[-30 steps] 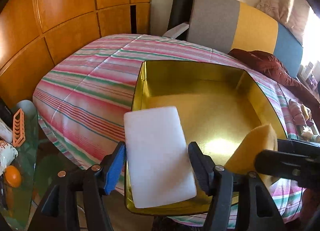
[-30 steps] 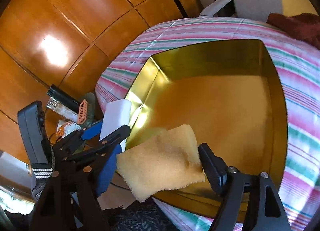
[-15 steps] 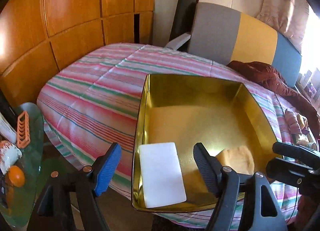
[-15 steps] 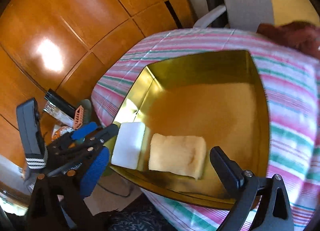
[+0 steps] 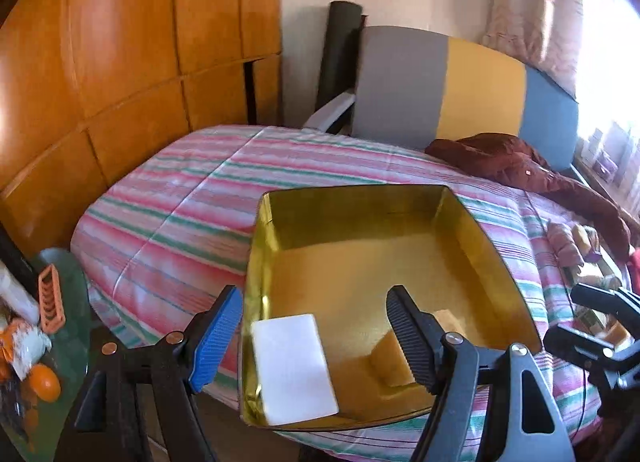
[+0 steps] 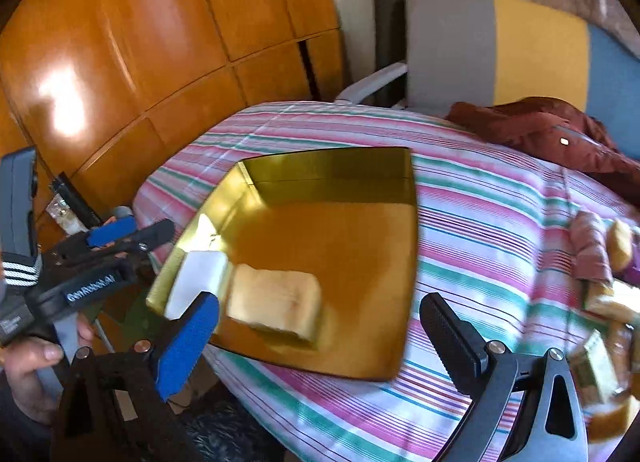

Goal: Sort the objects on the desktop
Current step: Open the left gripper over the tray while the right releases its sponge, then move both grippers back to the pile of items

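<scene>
Okay, both my tools spread and empty: left tool (image 5: 312,338), right tool (image 6: 320,334). White block (image 5: 294,368) and yellow sponge (image 6: 276,310) lie touching at gold tin's (image 6: 332,169) near-left corner on the bed (image 5: 168,213). Remaining clutter (image 6: 600,262) lies right, nearer my right tool.

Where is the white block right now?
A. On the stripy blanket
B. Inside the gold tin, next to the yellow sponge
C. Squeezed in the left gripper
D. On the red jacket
B: the white block lies on the floor of the gold tin beside the yellow sponge, with no gripper touching it.
</scene>
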`<state>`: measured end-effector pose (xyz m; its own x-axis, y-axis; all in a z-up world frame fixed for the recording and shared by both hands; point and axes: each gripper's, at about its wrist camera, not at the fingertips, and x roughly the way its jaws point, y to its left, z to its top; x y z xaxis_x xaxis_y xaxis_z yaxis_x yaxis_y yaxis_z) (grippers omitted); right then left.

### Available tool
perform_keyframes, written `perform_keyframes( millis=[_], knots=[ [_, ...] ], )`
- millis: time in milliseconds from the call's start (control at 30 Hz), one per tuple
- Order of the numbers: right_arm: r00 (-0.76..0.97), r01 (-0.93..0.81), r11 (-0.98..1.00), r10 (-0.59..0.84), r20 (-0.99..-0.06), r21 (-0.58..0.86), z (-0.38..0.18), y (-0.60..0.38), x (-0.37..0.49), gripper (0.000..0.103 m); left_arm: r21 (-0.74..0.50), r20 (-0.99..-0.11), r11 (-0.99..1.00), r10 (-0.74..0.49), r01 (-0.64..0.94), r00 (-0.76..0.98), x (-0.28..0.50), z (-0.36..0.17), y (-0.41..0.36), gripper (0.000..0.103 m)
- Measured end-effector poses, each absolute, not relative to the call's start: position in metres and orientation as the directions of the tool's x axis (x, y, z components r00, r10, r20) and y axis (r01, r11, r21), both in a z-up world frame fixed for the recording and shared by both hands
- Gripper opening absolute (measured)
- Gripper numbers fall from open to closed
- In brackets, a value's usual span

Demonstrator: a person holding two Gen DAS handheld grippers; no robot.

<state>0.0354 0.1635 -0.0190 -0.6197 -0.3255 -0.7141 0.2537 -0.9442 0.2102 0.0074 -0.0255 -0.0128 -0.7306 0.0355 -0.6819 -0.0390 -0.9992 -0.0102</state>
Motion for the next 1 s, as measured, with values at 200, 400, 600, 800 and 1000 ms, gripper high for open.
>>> perform_keyframes(
  millis=[200,400,600,800,1000],
  knots=[
    [-0.645,0.135,-0.971,-0.239,-0.726,0.199,-0.022,0.209,0.049,0.101,-0.039,-0.672,-0.992,0.113,-0.117,-0.732,0.007,-0.007,-0.003,0.075],
    [-0.662,-0.02,-0.982,-0.129,-0.738,0.189,-0.025,0.266,0.07,0.101,-0.017,-0.671,-0.98,0.16,-0.201,-0.724,0.006,-0.003,0.03,0.075],
    [-0.659,-0.19,-0.969,0.004,-0.752,0.16,-0.025,0.325,0.099,0.101,-0.076,-0.669,-0.942,0.291,-0.327,-0.684,0.01,0.0,0.065,0.075],
    [-0.648,-0.378,-0.913,0.141,-0.749,0.156,-0.014,0.389,0.134,0.101,-0.126,-0.682,-0.882,0.41,-0.455,-0.605,0.014,-0.002,0.113,0.071],
    [-0.62,-0.492,-0.849,0.184,-0.763,0.195,-0.018,0.429,0.155,0.101,-0.07,-0.708,-0.799,0.461,-0.597,-0.535,0.025,-0.009,0.172,0.07]
  ],
)
